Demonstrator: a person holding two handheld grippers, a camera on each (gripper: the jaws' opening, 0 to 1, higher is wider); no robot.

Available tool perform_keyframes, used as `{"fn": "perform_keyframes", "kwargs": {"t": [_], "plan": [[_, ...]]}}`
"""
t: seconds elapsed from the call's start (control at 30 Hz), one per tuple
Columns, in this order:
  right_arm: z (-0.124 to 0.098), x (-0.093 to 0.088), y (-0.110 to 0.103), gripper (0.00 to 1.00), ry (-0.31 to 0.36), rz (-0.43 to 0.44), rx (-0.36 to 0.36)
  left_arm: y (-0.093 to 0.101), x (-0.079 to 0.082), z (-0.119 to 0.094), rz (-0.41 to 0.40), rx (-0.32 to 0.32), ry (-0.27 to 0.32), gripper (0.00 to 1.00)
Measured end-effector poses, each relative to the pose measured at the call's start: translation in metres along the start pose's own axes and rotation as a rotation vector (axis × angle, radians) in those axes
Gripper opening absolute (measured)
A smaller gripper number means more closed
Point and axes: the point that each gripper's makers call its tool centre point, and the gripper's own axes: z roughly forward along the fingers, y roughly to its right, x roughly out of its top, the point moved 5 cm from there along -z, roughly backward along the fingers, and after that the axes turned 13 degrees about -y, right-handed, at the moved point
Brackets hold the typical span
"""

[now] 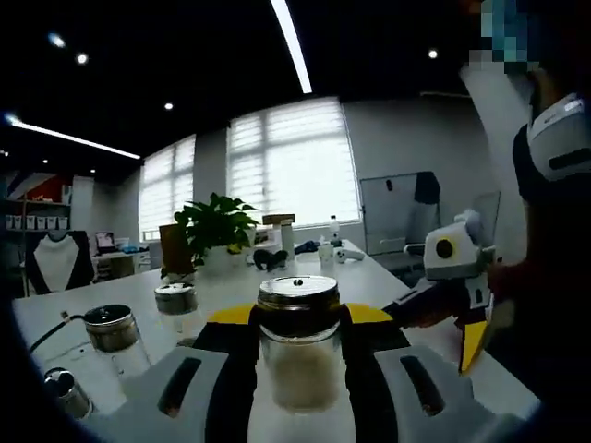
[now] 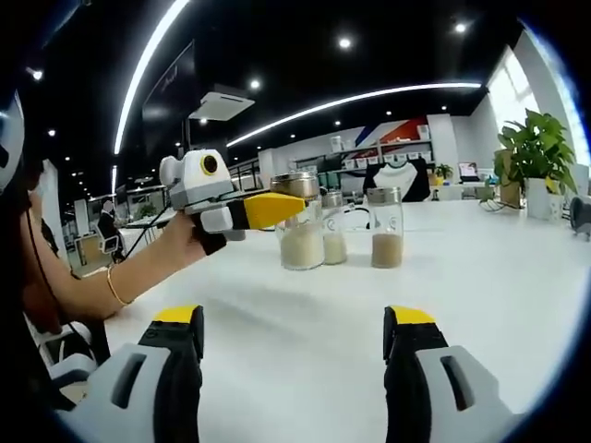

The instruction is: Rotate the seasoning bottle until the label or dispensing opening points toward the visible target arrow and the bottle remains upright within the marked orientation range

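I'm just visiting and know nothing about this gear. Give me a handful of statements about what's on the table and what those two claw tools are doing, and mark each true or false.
1. The left gripper is closed around a seasoning bottle. True.
2. The right gripper is holding a jar too. False: its jaws stand wide apart over the bare white table, gripping nothing.
3. The held bottle lies on its side. False: it stands upright, its metal lid on top.
4. Other glass jars stand on the table near the held one. True.
5. A potted plant stands on the table. True.
6. The bottle is empty. False: a pale powder fills its lower part.
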Motion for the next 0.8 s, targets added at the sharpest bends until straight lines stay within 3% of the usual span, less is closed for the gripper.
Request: {"fn": "perform_keyframes", "kwargs": {"t": [0.17, 0.3, 0.47, 0.8], "plan": [[-0.003, 0.004, -0.001, 0.79, 0.011, -0.012, 0.000, 0.015, -0.001, 0.011, 0.023, -0.062, -0.025, 0.36], [-0.003, 0.006, -0.002, 0.78, 0.015, -0.015, 0.000, 0.026, 0.001, 0.016, -0.052, -0.164, 0.035, 0.36], [-0.002, 0.009, -0.005, 0.74, 0.031, -0.020, 0.007, 0.043, 0.001, 0.021, 0.041, -0.221, -0.007, 0.36], [-0.001, 0.015, -0.009, 0.59, 0.085, -0.026, 0.040, 0.058, 0.002, 0.024, 0.018, -0.342, 0.024, 0.36]]}}
